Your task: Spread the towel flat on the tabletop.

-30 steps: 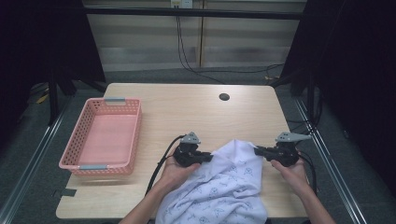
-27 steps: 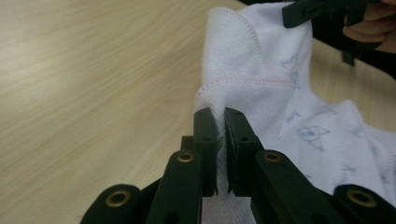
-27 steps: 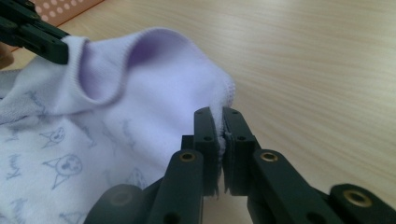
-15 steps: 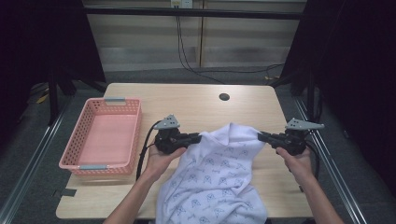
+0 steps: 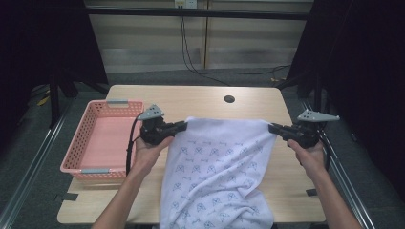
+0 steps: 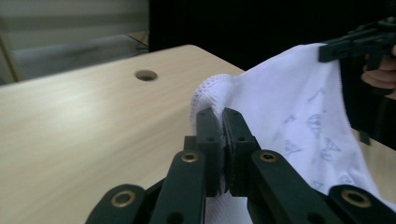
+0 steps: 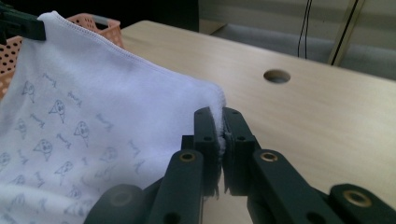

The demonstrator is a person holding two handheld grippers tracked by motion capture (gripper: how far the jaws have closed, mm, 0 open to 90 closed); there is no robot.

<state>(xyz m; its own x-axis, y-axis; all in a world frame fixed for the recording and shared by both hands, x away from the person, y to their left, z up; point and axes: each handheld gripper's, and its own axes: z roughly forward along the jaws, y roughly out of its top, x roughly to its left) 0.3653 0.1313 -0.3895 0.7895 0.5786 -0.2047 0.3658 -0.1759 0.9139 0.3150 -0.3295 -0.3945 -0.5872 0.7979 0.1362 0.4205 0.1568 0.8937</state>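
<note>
- Presently, far left of the high view: pink basket (image 5: 80,153), on the tabletop, nothing visible inside it. It stands just beside the person's left hand and apart from the cloth.
- Left of centre: left gripper (image 5: 183,126), jaws pinched tight on one upper corner of the white towel (image 5: 217,171). In the left gripper view the hemmed corner (image 6: 211,91) bulges out just above the closed jaws.
- Centre: the towel, white with a small blue print, hangs as a sheet between the two grippers. Its top edge is stretched nearly straight above the wooden table (image 5: 200,98); its lower part trails toward the bottom of the frame, bunched near the table's front edge.
- Right of centre: right gripper (image 5: 273,128), jaws likewise clamped on the opposite upper corner. The right gripper view shows the fabric edge (image 7: 218,122) sandwiched between the pads.
- Progress, as judged: both corners are secured and the cloth is lifted and spread. Folding, laying flat or transfer to the basket is not yet done; the lower hem is not yet straightened.
</note>
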